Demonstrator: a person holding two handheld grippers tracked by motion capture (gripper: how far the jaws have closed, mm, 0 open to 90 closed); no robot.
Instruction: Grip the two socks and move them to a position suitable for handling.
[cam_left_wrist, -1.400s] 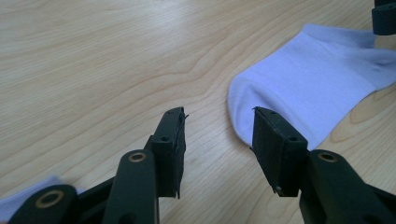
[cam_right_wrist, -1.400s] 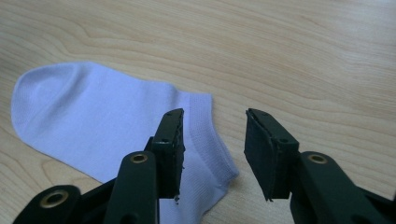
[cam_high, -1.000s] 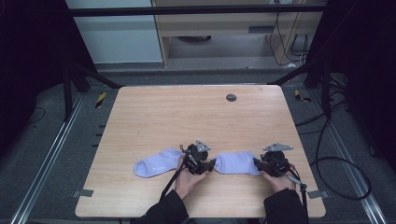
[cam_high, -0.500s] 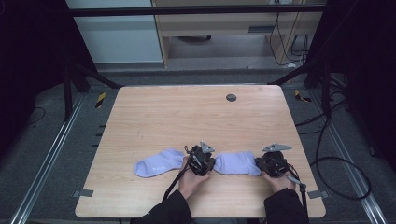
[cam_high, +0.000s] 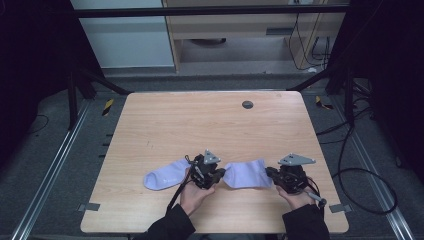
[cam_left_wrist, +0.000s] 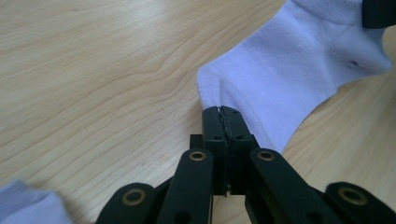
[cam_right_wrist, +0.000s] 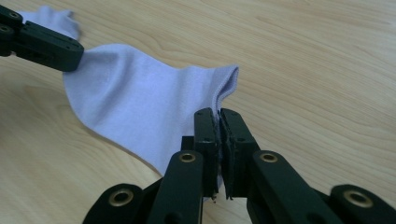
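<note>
Left gripper (cam_left_wrist: 222, 111) jaws have just closed, pinching one end of the right sock (cam_high: 247, 173). Right gripper (cam_right_wrist: 218, 114) jaws likewise just closed on that sock's other end, at the cuff edge. Sock stretched between the two grippers, above the table (cam_high: 200, 120). Second sock (cam_high: 165, 175) lies flat just left of the left gripper, untouched

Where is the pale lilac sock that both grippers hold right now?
In the high view the pale lilac sock is stretched between the left gripper and right gripper, near the wooden table's front edge, right of a second lilac sock.
</note>
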